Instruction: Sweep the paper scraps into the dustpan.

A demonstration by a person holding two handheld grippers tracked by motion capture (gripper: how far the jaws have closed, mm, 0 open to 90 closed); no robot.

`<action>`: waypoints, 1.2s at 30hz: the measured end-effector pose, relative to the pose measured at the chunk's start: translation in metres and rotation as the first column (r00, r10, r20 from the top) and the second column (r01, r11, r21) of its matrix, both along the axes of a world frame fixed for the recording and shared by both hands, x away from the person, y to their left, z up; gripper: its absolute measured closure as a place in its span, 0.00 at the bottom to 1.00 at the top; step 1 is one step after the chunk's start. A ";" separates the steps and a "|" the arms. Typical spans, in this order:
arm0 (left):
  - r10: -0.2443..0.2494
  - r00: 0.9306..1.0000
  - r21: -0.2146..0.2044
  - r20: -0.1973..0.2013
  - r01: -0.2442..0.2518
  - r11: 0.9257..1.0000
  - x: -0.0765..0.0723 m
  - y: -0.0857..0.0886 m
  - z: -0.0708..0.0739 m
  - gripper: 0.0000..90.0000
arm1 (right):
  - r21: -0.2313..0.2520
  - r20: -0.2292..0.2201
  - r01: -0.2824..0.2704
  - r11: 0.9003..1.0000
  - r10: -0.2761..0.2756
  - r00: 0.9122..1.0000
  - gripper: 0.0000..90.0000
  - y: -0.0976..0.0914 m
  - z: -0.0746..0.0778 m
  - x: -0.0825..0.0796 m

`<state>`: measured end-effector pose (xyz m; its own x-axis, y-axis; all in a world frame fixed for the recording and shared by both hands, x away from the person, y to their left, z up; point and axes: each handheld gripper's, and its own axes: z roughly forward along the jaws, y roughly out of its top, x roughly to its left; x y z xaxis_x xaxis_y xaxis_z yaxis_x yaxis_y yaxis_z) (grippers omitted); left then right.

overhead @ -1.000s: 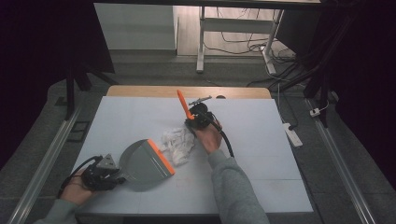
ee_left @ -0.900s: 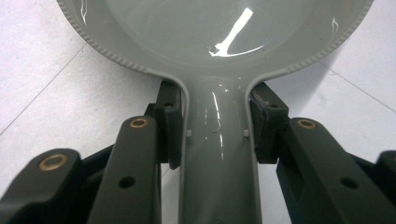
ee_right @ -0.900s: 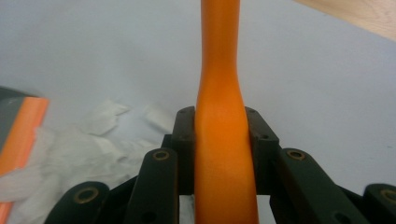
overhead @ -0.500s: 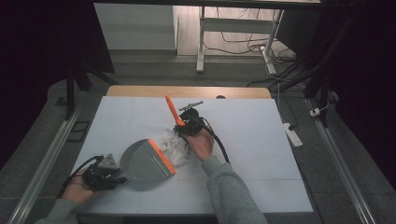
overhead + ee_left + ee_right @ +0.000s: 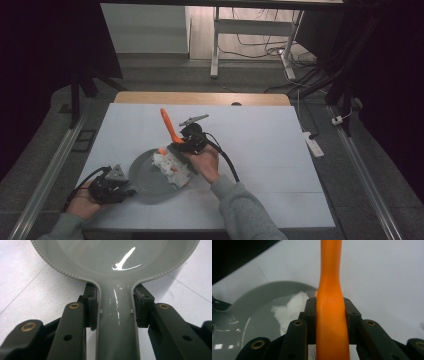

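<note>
Grey dustpan (image 5: pixel 150 175) lay on the table (image 5: pixel 260 145), its handle pinched by the left gripper (image 5: pixel 111 186); the right gripper (image 5: pixel 189 142) clamped an orange brush (image 5: pixel 169 126), sweeping crumpled paper (image 5: pixel 167 164) inward. Next, probably, another push deeper.

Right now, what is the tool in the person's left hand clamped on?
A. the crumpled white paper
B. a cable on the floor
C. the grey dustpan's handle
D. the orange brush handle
C: in the left gripper view the left tool has both pads pressed against the dustpan's handle, which widens into the grey pan ahead.
</note>
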<state>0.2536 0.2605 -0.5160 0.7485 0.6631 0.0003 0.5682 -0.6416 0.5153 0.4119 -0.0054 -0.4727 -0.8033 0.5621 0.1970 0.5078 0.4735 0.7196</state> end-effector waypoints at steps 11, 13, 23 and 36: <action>0.001 1.000 0.001 0.002 -0.001 1.000 0.000 0.000 0.000 0.69 | 0.037 0.102 0.125 0.991 -0.128 0.986 0.78 -0.040 0.029 0.023; 0.001 1.000 -0.002 0.001 -0.001 1.000 0.000 0.000 0.000 0.69 | 0.027 0.108 0.134 0.991 -0.136 0.985 0.78 -0.041 0.028 0.026; 0.004 1.000 -0.004 0.001 -0.004 1.000 0.001 0.001 0.000 0.69 | -0.048 0.107 0.165 0.985 -0.159 0.981 0.78 -0.037 0.004 0.047; 0.003 1.000 -0.001 0.002 -0.003 1.000 0.001 -0.001 0.000 0.69 | -0.140 0.053 0.042 0.989 -0.035 0.998 0.78 0.016 -0.018 0.021</action>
<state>0.2545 0.2599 -0.5163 0.7467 0.6652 0.0007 0.5692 -0.6394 0.5169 0.4329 0.0109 -0.4910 -0.7872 0.6123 0.0740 0.4930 0.5526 0.6720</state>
